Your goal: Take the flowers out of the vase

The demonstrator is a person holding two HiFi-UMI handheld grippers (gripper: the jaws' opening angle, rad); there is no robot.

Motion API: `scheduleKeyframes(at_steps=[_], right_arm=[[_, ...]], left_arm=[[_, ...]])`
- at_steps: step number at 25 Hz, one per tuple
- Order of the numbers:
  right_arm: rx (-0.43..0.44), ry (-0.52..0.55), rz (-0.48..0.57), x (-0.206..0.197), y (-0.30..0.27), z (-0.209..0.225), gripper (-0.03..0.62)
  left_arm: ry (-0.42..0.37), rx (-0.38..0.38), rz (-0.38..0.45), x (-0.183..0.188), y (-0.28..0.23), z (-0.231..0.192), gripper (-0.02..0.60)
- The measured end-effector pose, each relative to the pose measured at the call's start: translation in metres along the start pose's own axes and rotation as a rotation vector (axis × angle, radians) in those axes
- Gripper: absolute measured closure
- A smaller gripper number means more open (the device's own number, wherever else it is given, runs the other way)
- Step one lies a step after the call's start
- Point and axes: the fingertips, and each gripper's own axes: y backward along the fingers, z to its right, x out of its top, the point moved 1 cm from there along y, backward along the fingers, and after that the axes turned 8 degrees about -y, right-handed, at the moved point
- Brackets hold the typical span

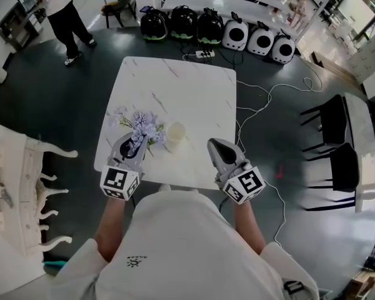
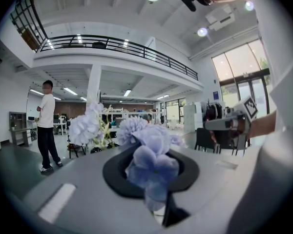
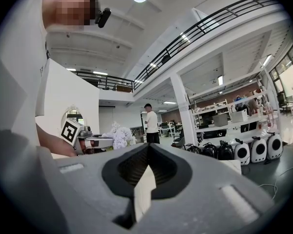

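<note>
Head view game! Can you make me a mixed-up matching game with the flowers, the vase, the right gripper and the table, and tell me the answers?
Things:
1. flowers
2. vase
3. right gripper
4. table

Matches:
A. white with grey streaks
B. shut, nothing in it
C. pale purple, held by the left gripper
D. cream, standing on the table

Pairs: 1-C, 2-D, 3-B, 4-A.

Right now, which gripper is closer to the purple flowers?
Left. The left gripper is shut on the flowers; the right gripper is apart from them, on the other side of the vase.
</note>
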Motion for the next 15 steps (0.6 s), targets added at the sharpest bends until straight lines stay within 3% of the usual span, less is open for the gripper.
scheduleKeyframes(at_steps=[15], right_arm=[[-0.007, 0.011, -0.007, -0.0025, -0.003, 0.0004, 0.594]], left_arm=[[-0.001, 0.0, 0.001, -0.0002, -0.0023, -0.0019, 0.537]])
